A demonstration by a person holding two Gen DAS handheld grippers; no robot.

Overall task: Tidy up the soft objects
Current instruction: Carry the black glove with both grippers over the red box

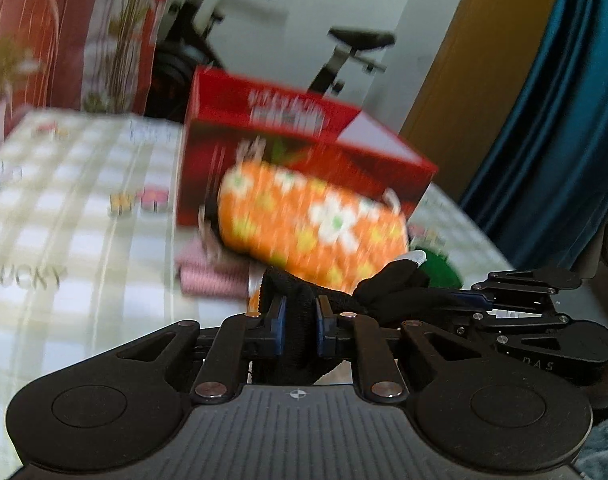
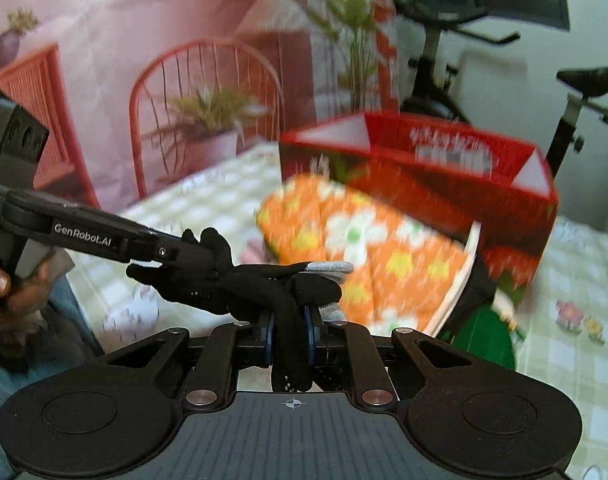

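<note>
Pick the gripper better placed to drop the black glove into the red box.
Right, probably. Both grippers clamp the black glove, but the red box opening sits more squarely ahead of the right one.

Checked tablecloth-covered table [image 1: 84,208] bearing a red open box [image 1: 304,148], pink knit cloth [image 1: 212,276], orange floral roll [image 1: 316,224] and green item [image 1: 440,268].
</note>
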